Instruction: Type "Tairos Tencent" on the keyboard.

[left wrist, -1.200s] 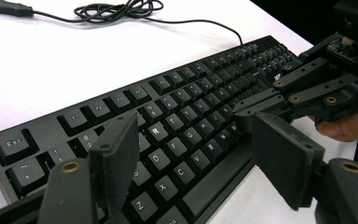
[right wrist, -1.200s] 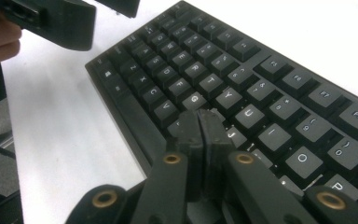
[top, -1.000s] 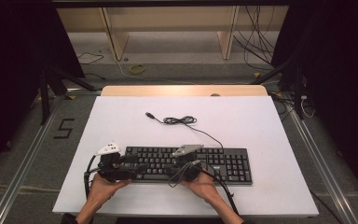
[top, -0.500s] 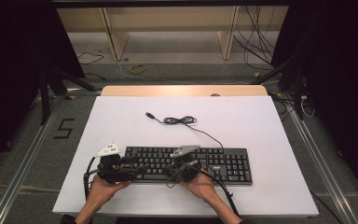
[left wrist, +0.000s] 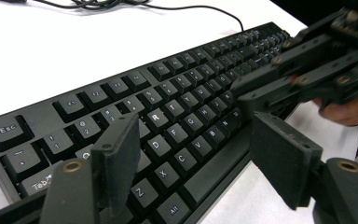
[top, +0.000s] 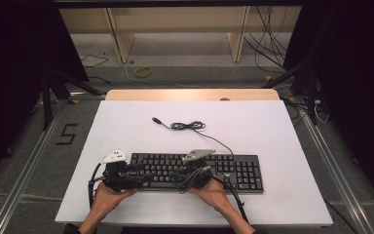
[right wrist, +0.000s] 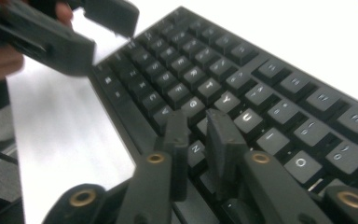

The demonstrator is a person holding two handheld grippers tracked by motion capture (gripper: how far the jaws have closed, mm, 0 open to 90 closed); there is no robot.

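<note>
A black keyboard (top: 233,170) (left wrist: 182,74) (right wrist: 279,84) lies on the white table (top: 272,126) near its front edge. Its cable (top: 190,126) coils behind it. My left gripper (top: 139,178) (left wrist: 196,140) is open wide at the keyboard's left end: one jaw hangs over the letter keys, the other beyond the front edge, and they have just closed slightly. My right gripper (top: 175,175) (right wrist: 196,119) hovers over the middle keys. Its jaws have just been opening and stand a narrow gap apart, with nothing between them. The two grippers point toward each other.
The cable's plug (top: 155,119) lies loose on the table behind the keyboard. A wooden strip (top: 190,94) edges the far side, with shelving and floor cables beyond. White tabletop stretches to the right and behind the keyboard.
</note>
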